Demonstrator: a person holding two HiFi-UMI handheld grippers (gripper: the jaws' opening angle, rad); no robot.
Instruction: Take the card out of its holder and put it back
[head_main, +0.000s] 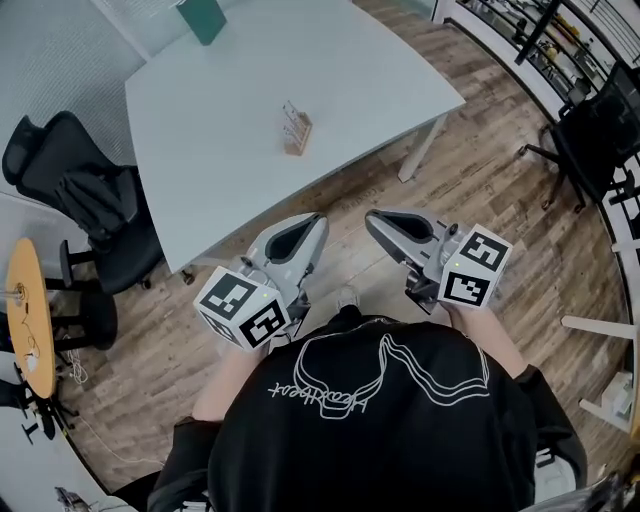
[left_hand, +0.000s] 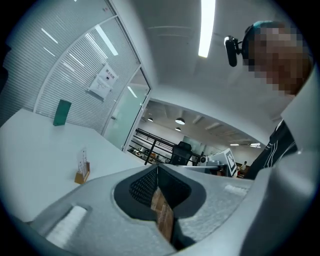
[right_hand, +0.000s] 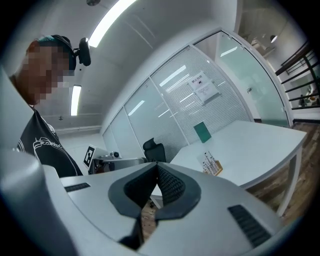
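Observation:
A small wooden card holder (head_main: 296, 133) with clear upright cards in it stands near the middle of the white table (head_main: 200, 150). The left gripper view shows the holder (left_hand: 82, 173) far off to the left; the right gripper view shows it (right_hand: 213, 165) off to the right. My left gripper (head_main: 305, 230) and right gripper (head_main: 380, 224) are held close to my body over the wooden floor, short of the table's near edge. Both point toward the table. Each has its jaws together with nothing between them, as seen in the left gripper (left_hand: 157, 168) and right gripper (right_hand: 156, 165) views.
A green box (head_main: 203, 18) stands at the table's far edge. A black office chair (head_main: 92, 205) and a round wooden side table (head_main: 28, 318) are to the left. Another black chair (head_main: 598, 125) is at the right, and a white table leg (head_main: 421, 150) stands ahead of my right gripper.

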